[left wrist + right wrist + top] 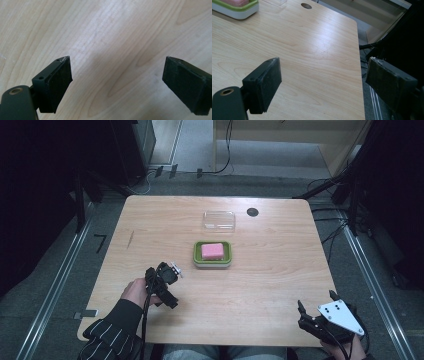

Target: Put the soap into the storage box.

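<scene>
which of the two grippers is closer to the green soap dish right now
The left gripper. It hovers over the table just in front and left of the soap dish, while the right gripper sits at the table's near right corner.

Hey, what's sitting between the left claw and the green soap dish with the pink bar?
Nothing: in the high view, bare wooden table runs from the left claw to the soap dish.

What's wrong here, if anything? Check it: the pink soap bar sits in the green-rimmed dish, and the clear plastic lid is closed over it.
The clear plastic lid is off, lying on the wooden table behind the green-rimmed dish. The pink soap bar sits uncovered, as the high view shows.
</scene>
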The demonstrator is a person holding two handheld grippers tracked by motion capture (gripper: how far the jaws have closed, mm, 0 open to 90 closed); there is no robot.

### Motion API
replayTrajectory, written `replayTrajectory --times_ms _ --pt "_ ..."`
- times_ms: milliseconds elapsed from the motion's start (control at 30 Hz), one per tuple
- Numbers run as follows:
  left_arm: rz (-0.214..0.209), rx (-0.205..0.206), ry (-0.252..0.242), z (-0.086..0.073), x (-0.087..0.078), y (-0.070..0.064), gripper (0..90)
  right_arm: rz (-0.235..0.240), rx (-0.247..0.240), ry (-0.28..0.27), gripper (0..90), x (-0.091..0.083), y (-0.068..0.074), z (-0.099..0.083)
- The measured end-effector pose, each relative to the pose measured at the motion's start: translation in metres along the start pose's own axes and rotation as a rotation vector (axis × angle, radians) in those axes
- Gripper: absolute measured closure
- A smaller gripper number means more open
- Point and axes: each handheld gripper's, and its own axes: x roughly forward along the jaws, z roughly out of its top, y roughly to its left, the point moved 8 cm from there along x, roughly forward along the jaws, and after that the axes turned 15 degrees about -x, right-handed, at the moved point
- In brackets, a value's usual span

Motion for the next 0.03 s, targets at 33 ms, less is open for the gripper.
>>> replayTrajectory --times_ms 33 --pt "0.003 0.002 0.006 0.0004 0.0019 0.0019 9.3 0.000 -0.001 0.000 13.9 0.0001 -0.0002 -0.0002"
